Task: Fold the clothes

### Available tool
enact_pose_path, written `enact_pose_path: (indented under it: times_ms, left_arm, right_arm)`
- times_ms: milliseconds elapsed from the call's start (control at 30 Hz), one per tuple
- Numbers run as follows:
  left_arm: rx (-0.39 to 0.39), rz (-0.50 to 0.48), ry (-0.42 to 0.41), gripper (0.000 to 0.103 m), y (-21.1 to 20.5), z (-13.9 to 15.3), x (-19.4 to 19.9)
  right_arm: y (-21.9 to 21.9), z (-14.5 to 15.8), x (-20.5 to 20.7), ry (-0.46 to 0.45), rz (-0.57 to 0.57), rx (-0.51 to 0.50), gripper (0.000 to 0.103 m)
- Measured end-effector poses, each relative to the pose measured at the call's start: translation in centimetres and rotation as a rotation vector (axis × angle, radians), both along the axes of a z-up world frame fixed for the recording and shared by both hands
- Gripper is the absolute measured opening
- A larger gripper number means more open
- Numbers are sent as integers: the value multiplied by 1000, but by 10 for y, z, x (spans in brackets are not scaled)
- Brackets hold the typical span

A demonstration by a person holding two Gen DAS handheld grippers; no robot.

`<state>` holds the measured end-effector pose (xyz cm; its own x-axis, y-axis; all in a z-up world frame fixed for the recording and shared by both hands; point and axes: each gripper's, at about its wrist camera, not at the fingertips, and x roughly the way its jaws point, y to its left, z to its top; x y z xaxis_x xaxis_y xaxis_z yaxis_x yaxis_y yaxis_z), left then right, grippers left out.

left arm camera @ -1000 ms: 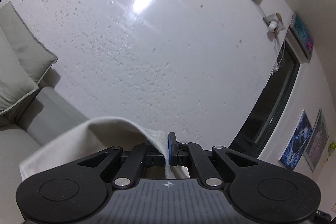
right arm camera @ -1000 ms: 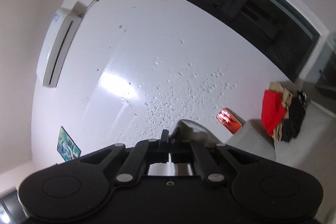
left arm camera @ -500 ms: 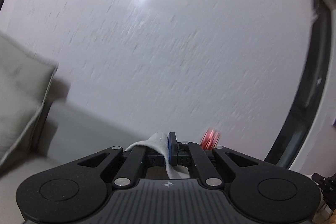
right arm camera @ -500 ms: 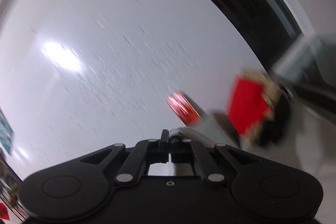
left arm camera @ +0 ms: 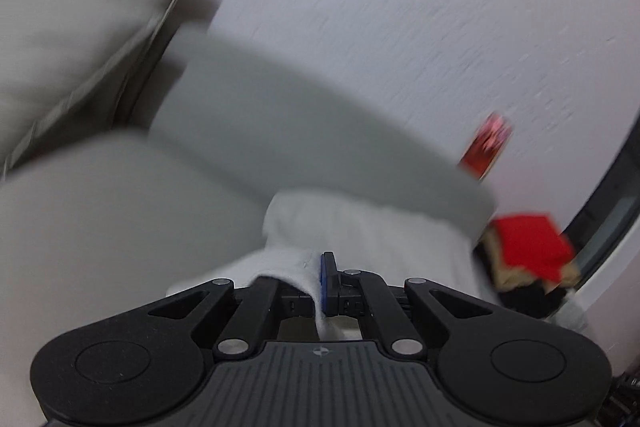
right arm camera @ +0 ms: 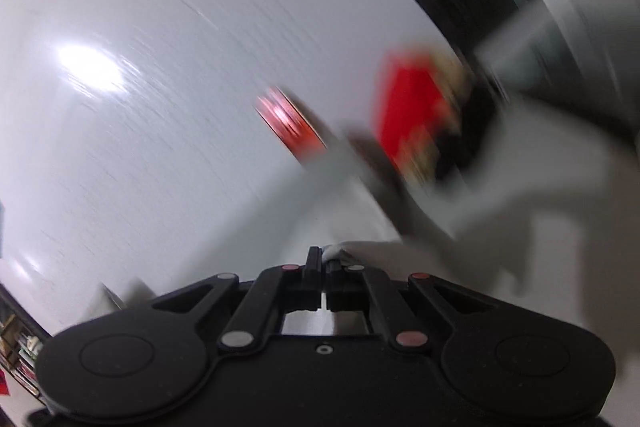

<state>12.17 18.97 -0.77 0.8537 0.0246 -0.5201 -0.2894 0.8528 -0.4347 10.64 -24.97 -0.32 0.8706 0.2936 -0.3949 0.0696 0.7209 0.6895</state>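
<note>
A white cloth garment [left arm camera: 360,231] hangs from both grippers. My left gripper [left arm camera: 320,271] is shut on one edge of it, and the cloth spreads forward over the grey sofa [left arm camera: 120,211]. My right gripper [right arm camera: 323,259] is shut on another edge of the white garment [right arm camera: 360,249], which shows only as a small fold beside the fingertips. Both views are blurred by motion.
A pile of clothes with a red piece on top [left arm camera: 528,247] lies at the sofa's right end; it also shows in the right wrist view [right arm camera: 416,107]. A grey cushion [left arm camera: 72,27] leans at the left. A small red box [left arm camera: 486,145] sits on the sofa back against the white wall.
Both grippers have swung down from facing the ceiling and wall toward the sofa, carrying the white garment. The sofa seat and clothes pile have come into view.
</note>
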Motion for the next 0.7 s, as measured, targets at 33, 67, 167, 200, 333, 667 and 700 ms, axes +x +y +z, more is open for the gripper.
enact_pose_path:
  times_ms: [33, 67, 167, 200, 333, 667, 700]
  left_arm:
    - [-14, 13, 51, 0, 2, -22, 1]
    - [-28, 27, 103, 0, 4, -45, 2]
    - [-96, 61, 206, 0, 8, -92, -5]
    - [-127, 70, 223, 0, 11, -100, -6]
    - [-121, 70, 221, 0, 15, -96, -12]
    - [-67, 35, 116, 0, 4, -38, -52]
    - [-56, 38, 131, 0, 3, -38, -55]
  right_arm:
    - [1, -24, 0, 51, 5, -4, 2]
    - [2, -47, 1, 103, 10, -8, 2]
    - [4, -98, -1, 231, 24, -11, 2]
    - [4, -107, -2, 258, 31, -9, 2]
    - [9, -111, -6, 283, 30, -48, 2]
    - [-2, -75, -30, 296, 40, -8, 2]
    - [-4, -74, -32, 306, 48, -2, 2]
